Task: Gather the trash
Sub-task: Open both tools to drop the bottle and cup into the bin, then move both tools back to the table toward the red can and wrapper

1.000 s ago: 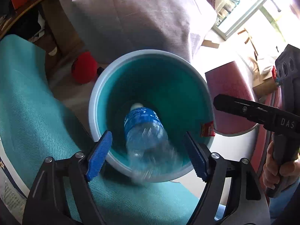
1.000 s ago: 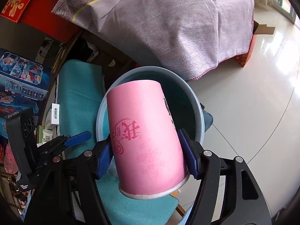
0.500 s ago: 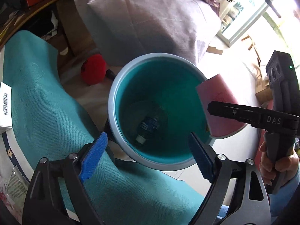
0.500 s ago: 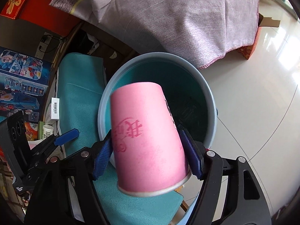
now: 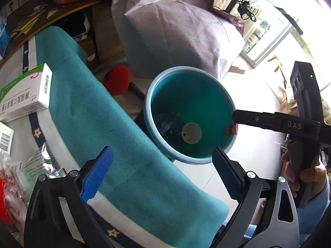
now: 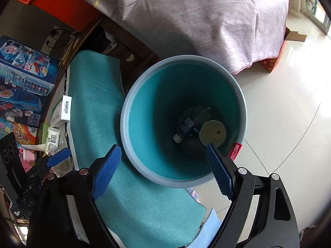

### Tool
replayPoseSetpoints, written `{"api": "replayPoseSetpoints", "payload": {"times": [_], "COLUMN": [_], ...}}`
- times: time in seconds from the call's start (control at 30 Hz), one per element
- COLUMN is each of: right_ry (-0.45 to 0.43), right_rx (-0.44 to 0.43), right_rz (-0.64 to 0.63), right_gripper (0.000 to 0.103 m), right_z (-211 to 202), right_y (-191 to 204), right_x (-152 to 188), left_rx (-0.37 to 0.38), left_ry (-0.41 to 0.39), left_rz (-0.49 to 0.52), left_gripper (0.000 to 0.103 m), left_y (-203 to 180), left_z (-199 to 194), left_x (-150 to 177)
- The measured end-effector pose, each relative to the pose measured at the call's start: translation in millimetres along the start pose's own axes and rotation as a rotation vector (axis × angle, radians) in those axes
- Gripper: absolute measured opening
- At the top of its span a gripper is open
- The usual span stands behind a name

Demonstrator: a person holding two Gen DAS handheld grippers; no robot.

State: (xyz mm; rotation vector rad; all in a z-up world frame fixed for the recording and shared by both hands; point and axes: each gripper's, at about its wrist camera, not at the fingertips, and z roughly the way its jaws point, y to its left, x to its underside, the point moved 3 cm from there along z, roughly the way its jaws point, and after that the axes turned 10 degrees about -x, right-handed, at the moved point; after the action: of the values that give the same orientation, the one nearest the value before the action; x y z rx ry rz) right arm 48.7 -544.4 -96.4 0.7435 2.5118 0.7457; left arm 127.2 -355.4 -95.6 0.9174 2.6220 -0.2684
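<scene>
A teal bin with a pale blue rim (image 6: 124, 111) stands on the floor beside the table edge. At its bottom lie a clear plastic bottle with a dark label (image 6: 190, 126) and the pink paper cup (image 6: 213, 133), of which only the pale round base shows. My right gripper (image 6: 163, 171) hovers over the bin's near rim, its jaws opening with nothing between them. My left gripper (image 5: 161, 173) hangs above the teal cloth, left of the bin (image 5: 148, 111); its jaws are also opening and hold nothing. The same bottle (image 5: 167, 124) and cup (image 5: 192, 133) show in the left wrist view.
A teal cloth (image 5: 107, 128) covers the table, with a white and green medicine box (image 5: 24, 91) and crinkled wrappers (image 5: 12, 175) on it. A red object (image 5: 116, 79) lies on the floor; a grey cloth-covered bulk (image 6: 196, 20) stands behind the bin. Pale tiled floor (image 6: 289, 124) is to the right.
The bottle left my left gripper and dropped into the bin. The pink cup slipped from my right gripper and fell in too. Both grippers widened and drew back and up.
</scene>
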Motion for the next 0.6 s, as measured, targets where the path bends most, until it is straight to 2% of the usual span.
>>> {"api": "replayPoseSetpoints", "payload": {"times": [0.3,0.6], "right_ry": [0.047,0.132], "right_rx": [-0.014,-0.011], "right_rz": [-0.146,-0.336], "right_gripper": [0.08,0.08], "right_z": [16,47], "right_y": [80,181], "right_x": [24,49], "left_rx": [-0.054,-0.126], "left_ry": [-0.065,-0.123], "left_rz": [-0.121,-0.316], "left_gripper": [0.097,0.098], "left_y": [74,179], "left_z": [-56,-109], "left_x": [49,114]}}
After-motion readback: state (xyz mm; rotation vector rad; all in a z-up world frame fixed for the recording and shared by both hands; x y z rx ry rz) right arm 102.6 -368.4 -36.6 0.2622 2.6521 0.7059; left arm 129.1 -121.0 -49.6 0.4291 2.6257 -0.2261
